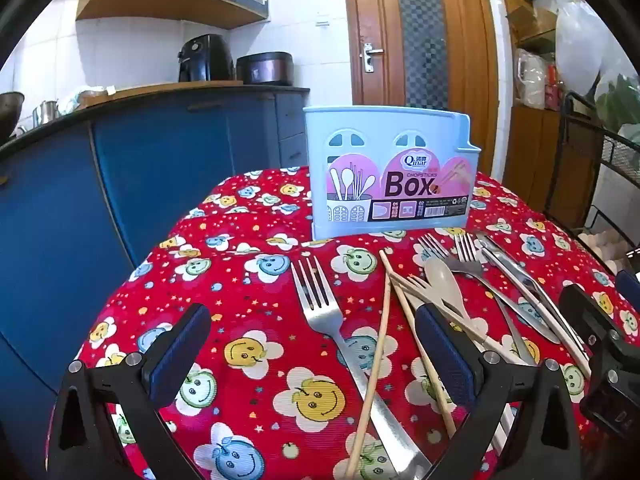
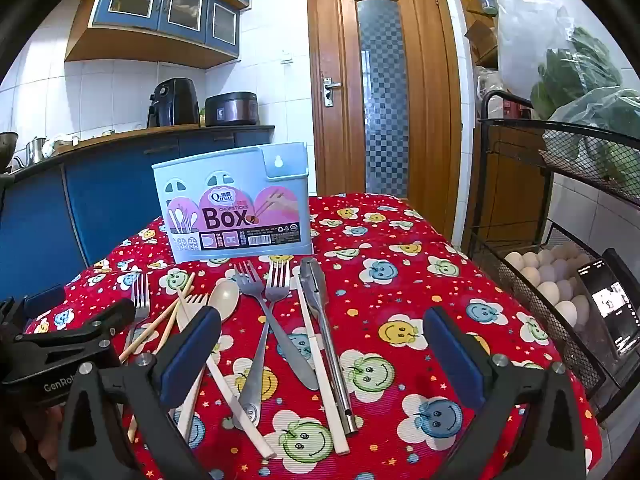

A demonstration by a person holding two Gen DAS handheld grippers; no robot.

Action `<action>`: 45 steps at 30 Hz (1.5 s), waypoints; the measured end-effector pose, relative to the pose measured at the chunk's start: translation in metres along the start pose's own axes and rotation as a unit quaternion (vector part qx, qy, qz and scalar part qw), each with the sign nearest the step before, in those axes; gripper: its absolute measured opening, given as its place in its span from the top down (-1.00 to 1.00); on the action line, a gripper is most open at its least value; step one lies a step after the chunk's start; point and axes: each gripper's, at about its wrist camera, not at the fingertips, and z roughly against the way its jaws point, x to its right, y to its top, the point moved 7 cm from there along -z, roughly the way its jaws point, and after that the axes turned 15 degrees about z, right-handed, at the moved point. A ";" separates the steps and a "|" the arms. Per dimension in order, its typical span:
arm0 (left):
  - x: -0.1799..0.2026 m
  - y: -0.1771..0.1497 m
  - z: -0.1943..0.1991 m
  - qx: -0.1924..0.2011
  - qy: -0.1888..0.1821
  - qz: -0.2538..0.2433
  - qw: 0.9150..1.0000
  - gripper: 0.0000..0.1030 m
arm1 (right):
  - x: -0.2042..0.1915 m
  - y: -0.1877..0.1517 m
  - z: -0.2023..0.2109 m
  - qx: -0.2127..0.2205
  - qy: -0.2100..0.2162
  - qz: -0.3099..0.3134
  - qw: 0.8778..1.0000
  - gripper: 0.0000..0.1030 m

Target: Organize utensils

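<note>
A pale blue chopsticks box [image 1: 390, 176] [image 2: 236, 212] stands upright at the back of the red smiley tablecloth [image 1: 248, 280] [image 2: 400, 280]. In front of it lie loose utensils. A steel fork [image 1: 320, 304] and wooden chopsticks [image 1: 378, 344] lie under my left gripper [image 1: 312, 316], which hangs open above them and holds nothing. Further right are a beige spoon [image 1: 442, 284] [image 2: 225, 300], two crossed forks [image 2: 276, 280], white chopsticks [image 2: 316, 356] and steel tongs [image 2: 320, 304]. My right gripper [image 2: 324, 316] is open above the white chopsticks and tongs, empty.
Blue kitchen cabinets [image 1: 160, 152] stand left of the table and a wooden door [image 2: 384, 92] behind it. A black wire rack [image 2: 520, 152] with eggs [image 2: 544, 280] and a phone [image 2: 608, 304] stands close on the right. The table edges drop away left and right.
</note>
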 end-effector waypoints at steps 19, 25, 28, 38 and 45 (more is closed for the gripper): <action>0.000 0.000 0.001 0.001 -0.002 0.004 1.000 -0.97 | 0.001 -0.001 -0.001 -0.003 0.001 -0.001 1.000 -1.00; 0.000 0.000 0.001 0.001 -0.002 0.005 1.000 -0.97 | 0.001 -0.001 -0.001 -0.002 0.001 -0.001 1.000 -1.00; 0.000 0.000 0.001 0.001 -0.002 0.005 1.000 -0.97 | 0.001 -0.001 -0.001 -0.002 0.001 -0.001 1.000 -1.00; 0.000 0.000 0.000 0.000 -0.003 0.005 1.000 -0.97 | 0.001 -0.001 -0.001 -0.003 0.001 -0.002 1.000 -1.00; 0.000 0.000 0.001 0.000 -0.003 0.005 1.000 -0.97 | 0.001 -0.001 -0.001 -0.003 0.001 -0.001 1.000 -1.00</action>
